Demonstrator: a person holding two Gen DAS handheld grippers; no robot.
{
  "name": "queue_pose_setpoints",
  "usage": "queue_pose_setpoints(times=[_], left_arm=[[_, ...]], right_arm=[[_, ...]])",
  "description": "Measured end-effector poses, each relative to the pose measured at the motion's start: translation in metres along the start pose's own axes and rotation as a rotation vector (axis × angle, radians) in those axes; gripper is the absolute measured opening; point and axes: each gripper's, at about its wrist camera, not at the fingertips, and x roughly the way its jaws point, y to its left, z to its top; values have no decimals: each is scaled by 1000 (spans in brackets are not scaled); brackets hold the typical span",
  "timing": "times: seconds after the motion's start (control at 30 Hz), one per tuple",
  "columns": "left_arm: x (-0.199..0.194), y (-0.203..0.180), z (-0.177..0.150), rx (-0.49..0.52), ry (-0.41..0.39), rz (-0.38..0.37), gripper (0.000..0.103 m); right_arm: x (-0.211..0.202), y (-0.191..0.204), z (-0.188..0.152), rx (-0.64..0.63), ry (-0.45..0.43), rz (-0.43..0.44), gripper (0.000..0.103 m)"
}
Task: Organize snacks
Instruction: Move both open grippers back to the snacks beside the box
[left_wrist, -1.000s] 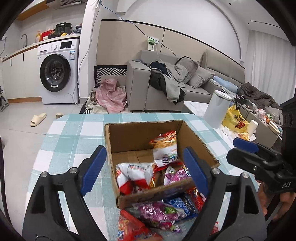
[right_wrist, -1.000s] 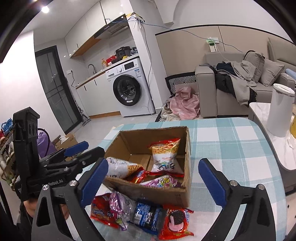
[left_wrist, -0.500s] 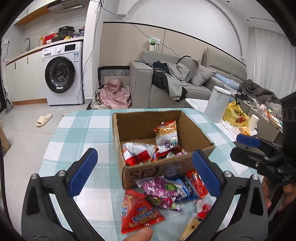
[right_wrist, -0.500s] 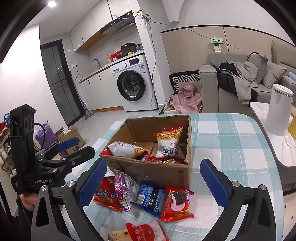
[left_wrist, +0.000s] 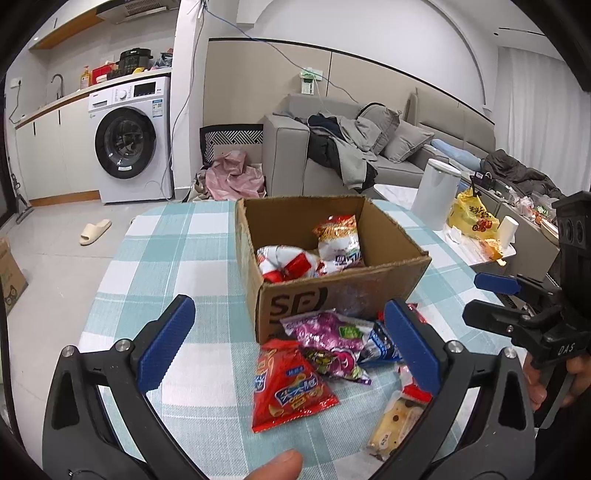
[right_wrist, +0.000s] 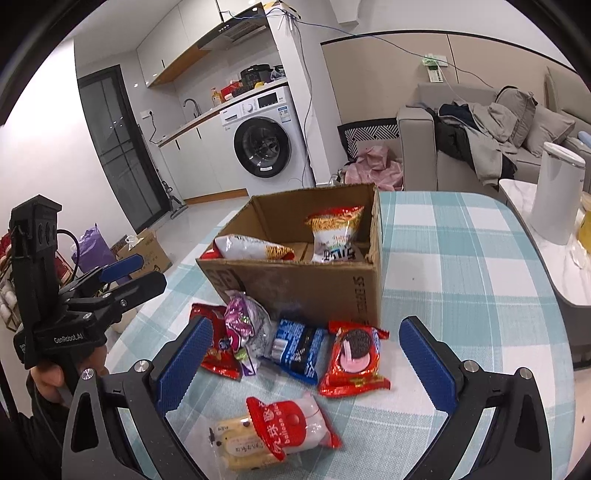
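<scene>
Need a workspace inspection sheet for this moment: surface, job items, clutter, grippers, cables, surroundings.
Surface: teal-and-white checked tablecloth.
Job's things: open brown cardboard box holding snack bags; loose on the cloth in front of it: red chip bag, purple candy bag, blue cookie pack, red sandwich-cookie pack, red-and-clear bun pack.
Clutter: nothing seen.
Grippers: left gripper open, empty; right gripper open, empty.
Cables: blue wire along the wall.
Surroundings: white washing machine, grey sofa with clothes.
</scene>
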Motion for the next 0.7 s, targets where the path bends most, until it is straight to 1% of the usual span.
queue_pose_setpoints(times=[0.43, 0.5, 0.57, 0.7], left_arm=[[19, 3, -26, 17, 66, 32, 102], [24, 5, -29, 13, 75, 48, 102], [28, 6, -31, 14, 87, 45, 102], [38, 8, -35, 14, 113, 52, 102]], right_arm=[[11, -6, -25, -1, 67, -22, 103], [15, -9, -29, 12, 86, -25, 103], [19, -10, -33, 14, 105, -25, 103], [31, -8, -42, -16, 175, -41, 103]])
